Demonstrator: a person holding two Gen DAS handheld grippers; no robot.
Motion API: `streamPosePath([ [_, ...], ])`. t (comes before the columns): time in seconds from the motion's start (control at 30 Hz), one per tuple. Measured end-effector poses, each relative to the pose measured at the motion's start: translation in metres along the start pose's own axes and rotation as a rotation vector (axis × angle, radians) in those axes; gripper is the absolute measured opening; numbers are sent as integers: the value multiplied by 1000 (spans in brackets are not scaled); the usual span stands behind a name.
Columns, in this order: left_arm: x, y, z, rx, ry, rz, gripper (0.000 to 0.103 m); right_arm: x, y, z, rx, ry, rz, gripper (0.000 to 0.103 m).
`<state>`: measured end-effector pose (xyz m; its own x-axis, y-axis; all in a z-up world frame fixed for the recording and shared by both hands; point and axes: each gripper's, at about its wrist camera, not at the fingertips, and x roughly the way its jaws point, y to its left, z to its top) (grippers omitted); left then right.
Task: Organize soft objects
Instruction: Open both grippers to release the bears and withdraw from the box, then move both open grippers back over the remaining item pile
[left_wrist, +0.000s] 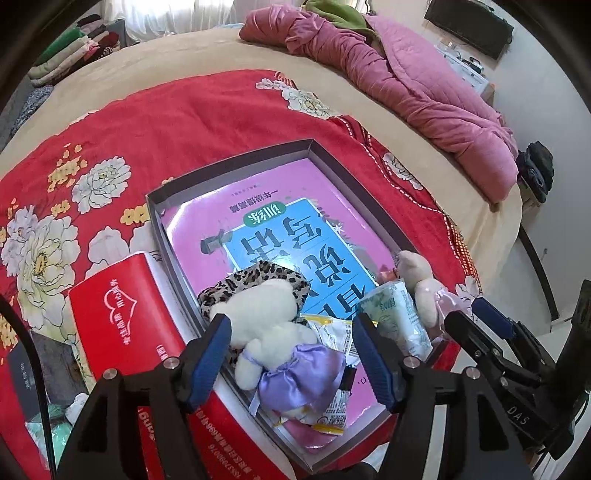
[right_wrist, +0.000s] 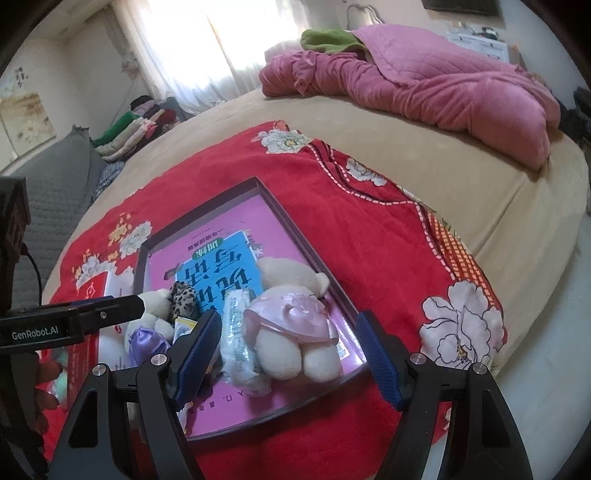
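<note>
Left wrist view shows the left tongs (left_wrist: 291, 354) spread wide over the bear in the purple dress (left_wrist: 273, 332), pads apart from it; the toy lies in the tray (left_wrist: 229, 162) on the bed, beside a leopard scrunchie (left_wrist: 255, 277). Right tongs (right_wrist: 288, 354) also stand wide, around the bear in the pink dress (right_wrist: 291, 321) without pressing. Both toys seem already placed, so the next move likely calls for lifting clear and fetching another soft item. Only the left view shows the red box (left_wrist: 122, 317) fully.
</note>
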<state>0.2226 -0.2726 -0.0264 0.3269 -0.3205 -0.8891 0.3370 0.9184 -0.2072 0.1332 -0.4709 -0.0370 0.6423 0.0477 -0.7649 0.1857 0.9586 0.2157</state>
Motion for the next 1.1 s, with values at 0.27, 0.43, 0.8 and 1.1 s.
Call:
streamPosePath([
  [0.27, -14, 0, -5, 7, -15, 6, 68, -8, 6, 3, -19, -21, -26, 77],
  [0.43, -26, -4, -10, 19, -35, 28, 72, -15, 9, 4, -22, -34, -46, 77],
  [0.8, -56, -10, -22, 55, -77, 68, 75, -45, 19, 9, -23, -100, -50, 78],
  [1.1, -91, -2, -37, 51, -125, 91, 76, -77, 40, 12, -39, -149, -34, 78],
])
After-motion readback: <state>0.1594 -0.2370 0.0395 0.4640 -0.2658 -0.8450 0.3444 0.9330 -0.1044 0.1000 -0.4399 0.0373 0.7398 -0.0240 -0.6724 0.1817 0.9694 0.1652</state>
